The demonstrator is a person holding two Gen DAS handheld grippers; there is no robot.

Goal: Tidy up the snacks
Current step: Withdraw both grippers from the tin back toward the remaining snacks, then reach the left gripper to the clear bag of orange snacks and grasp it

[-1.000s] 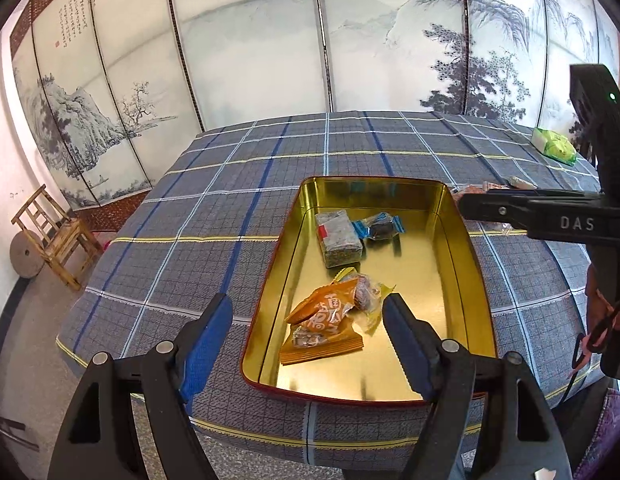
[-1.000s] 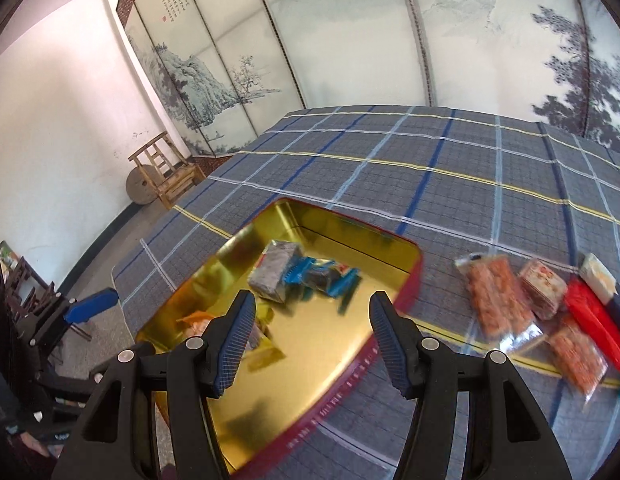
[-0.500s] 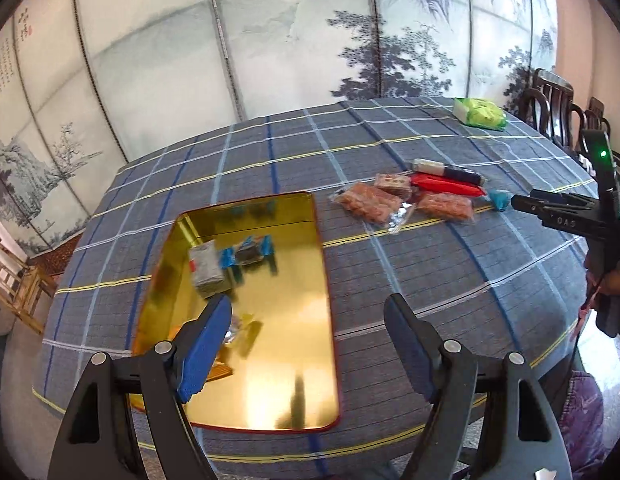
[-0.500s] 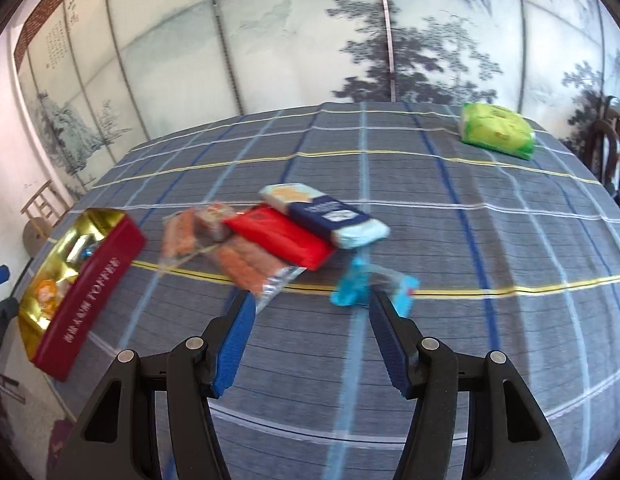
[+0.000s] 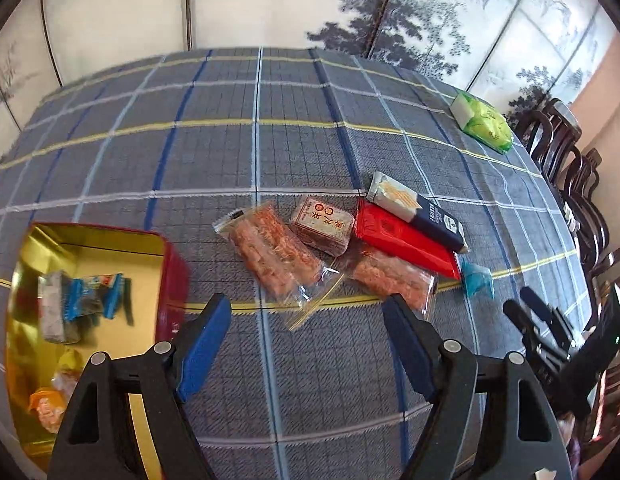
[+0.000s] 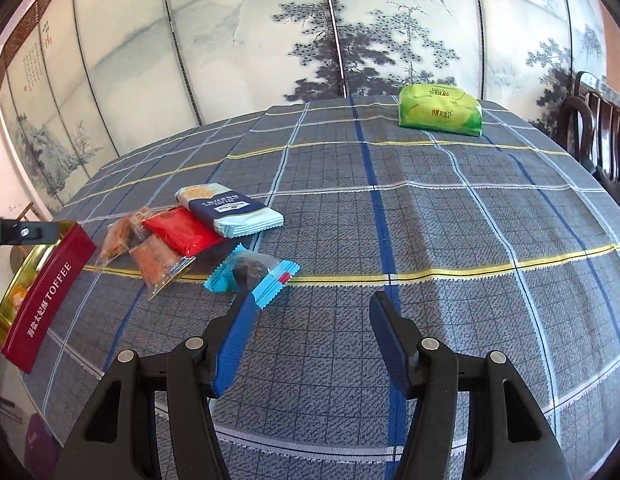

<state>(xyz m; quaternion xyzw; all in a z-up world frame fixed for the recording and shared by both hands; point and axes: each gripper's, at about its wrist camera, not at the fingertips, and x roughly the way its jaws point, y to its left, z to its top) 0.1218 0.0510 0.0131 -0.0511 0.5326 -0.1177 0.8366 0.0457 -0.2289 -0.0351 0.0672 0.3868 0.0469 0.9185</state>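
A cluster of snacks lies on the checked tablecloth: two clear packs of orange pieces [image 5: 276, 258], a brown block [image 5: 321, 224], a red pack [image 5: 401, 240], a dark blue and white pack [image 5: 417, 208] and a small blue-wrapped sweet [image 6: 252, 274]. The red and gold toffee tin [image 5: 90, 256] stands at the left with several snacks inside. My left gripper [image 5: 308, 320] is open just short of the clear packs, nothing between its fingers. My right gripper [image 6: 310, 312] is open above bare cloth, its left finger [image 6: 236, 336] beside the blue-wrapped sweet.
A green packet [image 6: 439, 110] lies at the far side of the table. Dark wooden chairs [image 5: 569, 184] stand along the right edge. A painted folding screen [image 6: 310, 40] closes off the back. My right gripper also shows at the lower right of the left wrist view.
Both grippers have swung right, away from the tin and over to the loose snacks. The snacks now lie close in front of the fingers. Neither gripper's opening has visibly changed.
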